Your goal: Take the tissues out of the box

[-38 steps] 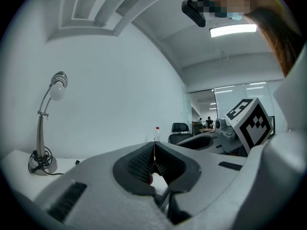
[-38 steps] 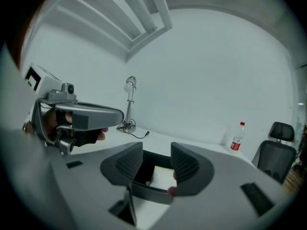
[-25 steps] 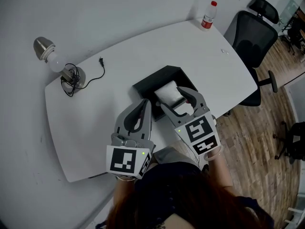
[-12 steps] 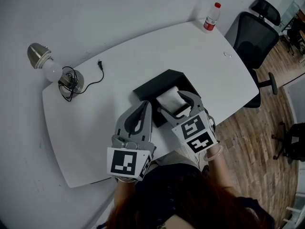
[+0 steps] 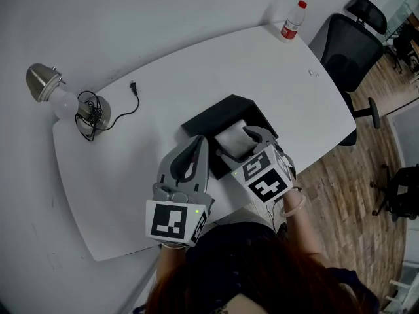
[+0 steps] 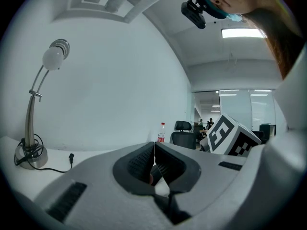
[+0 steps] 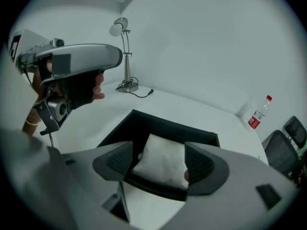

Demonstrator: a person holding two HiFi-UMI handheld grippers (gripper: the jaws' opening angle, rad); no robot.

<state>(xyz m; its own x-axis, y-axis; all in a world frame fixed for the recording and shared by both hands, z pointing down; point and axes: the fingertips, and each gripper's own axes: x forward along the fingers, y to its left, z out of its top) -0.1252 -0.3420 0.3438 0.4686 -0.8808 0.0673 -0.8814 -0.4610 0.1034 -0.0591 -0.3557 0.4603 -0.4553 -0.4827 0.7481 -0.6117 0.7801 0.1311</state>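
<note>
A black open box [image 5: 222,113] sits on the white table [image 5: 124,169], with a white pack of tissues [image 5: 230,138] lying inside it. My right gripper [image 5: 239,146] tilts down over the box. In the right gripper view its jaws [image 7: 159,163] have just been opening and stand wide on either side of the tissue pack [image 7: 163,157], inside the box [image 7: 168,126]; no pad visibly presses on it. My left gripper [image 5: 201,142] hovers just left of the box, level. Its jaws [image 6: 154,146] are shut with nothing between them.
A desk lamp [image 5: 49,90] with its cable and plug [image 5: 131,85] stands at the table's far left. A water bottle [image 5: 292,19] is at the far right corner. A black office chair [image 5: 350,51] stands past the table's right edge.
My right gripper has dropped toward the box and tipped further down, with its jaws spread wider around the tissue pack. The left gripper has hardly shifted.
</note>
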